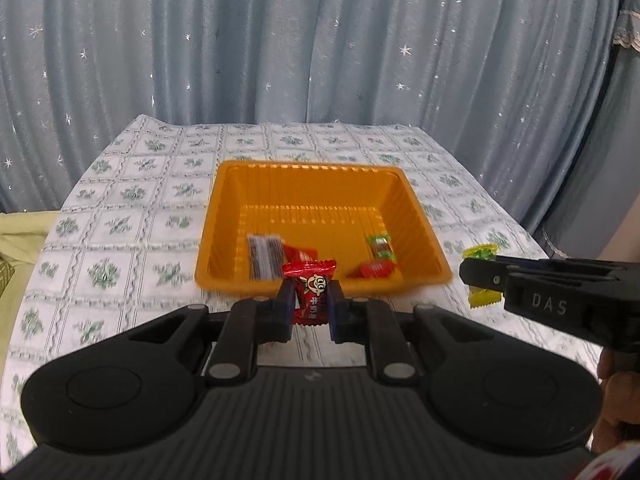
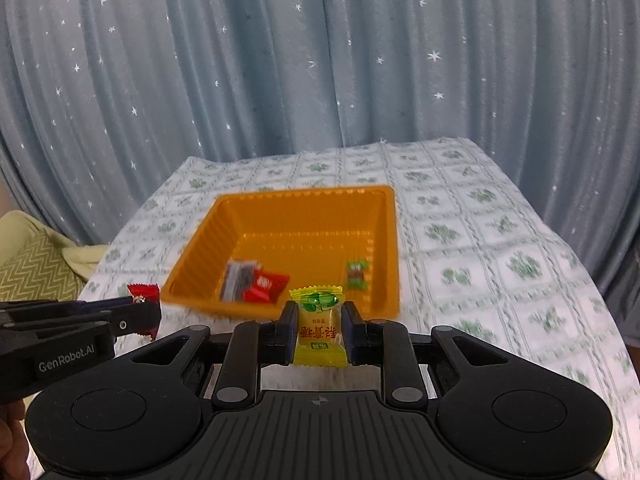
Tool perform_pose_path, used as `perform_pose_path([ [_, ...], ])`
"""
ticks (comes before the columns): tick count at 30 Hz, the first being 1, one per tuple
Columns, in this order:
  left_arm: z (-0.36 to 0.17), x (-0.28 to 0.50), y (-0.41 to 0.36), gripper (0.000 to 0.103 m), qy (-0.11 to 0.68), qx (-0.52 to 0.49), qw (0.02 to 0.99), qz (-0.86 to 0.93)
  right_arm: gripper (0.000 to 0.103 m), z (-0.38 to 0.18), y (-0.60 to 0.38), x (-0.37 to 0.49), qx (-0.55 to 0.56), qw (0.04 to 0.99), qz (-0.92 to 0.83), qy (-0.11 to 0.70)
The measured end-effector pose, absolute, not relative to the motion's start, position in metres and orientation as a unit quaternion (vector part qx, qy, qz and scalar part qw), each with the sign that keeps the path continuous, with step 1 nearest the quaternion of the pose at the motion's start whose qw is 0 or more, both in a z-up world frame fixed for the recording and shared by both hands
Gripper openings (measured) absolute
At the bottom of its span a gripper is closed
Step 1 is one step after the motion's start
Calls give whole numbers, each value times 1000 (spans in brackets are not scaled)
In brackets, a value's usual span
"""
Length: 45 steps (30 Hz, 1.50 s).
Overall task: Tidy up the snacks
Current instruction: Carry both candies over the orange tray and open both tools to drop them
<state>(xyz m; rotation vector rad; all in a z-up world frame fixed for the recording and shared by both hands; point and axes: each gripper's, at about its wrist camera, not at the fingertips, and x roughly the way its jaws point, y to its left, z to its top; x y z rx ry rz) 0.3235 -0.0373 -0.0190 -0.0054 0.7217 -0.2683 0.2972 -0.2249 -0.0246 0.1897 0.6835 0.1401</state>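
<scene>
We carry two candies toward the orange tray (image 1: 224,216) at frame centre: left tongs (image 1: 311,300) clamp the red candy (image 1: 310,284), right tongs (image 2: 320,330) the yellow candy (image 2: 320,328). Next: position both above the tray, then release.

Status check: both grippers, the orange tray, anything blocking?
Left gripper shut on red candy. Right gripper shut on yellow candy. Orange tray ahead, four snacks inside. Path clear.
</scene>
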Motion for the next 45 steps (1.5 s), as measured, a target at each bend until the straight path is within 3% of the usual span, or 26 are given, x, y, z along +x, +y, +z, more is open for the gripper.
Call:
perform_pose_path([
  [20, -37, 423, -43, 15, 362, -7, 924, -125, 23, -42, -226, 403, 100, 926, 88, 354],
  [24, -47, 431, -45, 15, 370, -7, 921, -124, 23, -47, -227, 407, 102, 924, 87, 358],
  [27, -50, 434, -44, 25, 373, -9, 920, -120, 23, -50, -229, 409, 106, 922, 87, 362],
  [45, -46, 424, -28, 26, 368, -10, 923, -110, 23, -49, -227, 414, 124, 919, 92, 364],
])
